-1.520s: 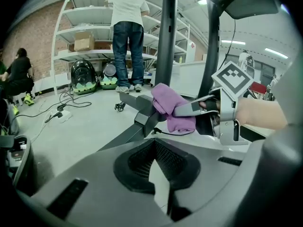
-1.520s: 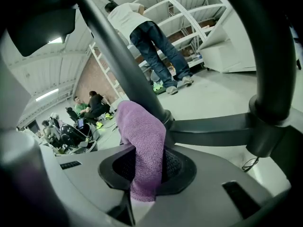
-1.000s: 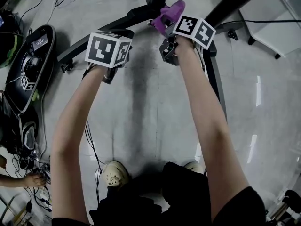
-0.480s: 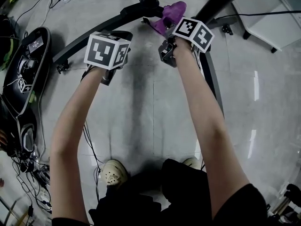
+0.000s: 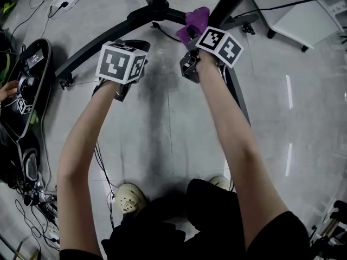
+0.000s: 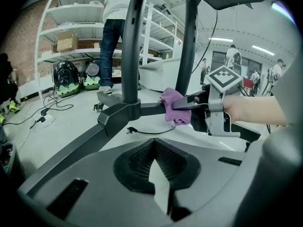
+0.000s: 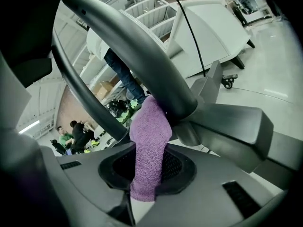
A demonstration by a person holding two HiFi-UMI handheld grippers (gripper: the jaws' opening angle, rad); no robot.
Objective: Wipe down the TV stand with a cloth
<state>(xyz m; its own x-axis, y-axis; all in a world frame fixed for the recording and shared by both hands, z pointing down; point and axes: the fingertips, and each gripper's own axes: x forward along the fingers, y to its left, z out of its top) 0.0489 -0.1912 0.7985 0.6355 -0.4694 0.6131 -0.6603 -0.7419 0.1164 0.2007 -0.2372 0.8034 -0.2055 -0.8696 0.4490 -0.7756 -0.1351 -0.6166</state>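
Cloth (image 7: 149, 150) in right tongs (image 7: 136, 203) (left tongs (image 6: 158, 193) empty)

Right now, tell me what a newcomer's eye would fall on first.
The purple cloth stands out: it is pinched in the right tongs and pressed against the dark stand, at the top of the head view. The left tongs, shut and empty, hover beside it. Both tongs carry bold black-and-white marker cubes.
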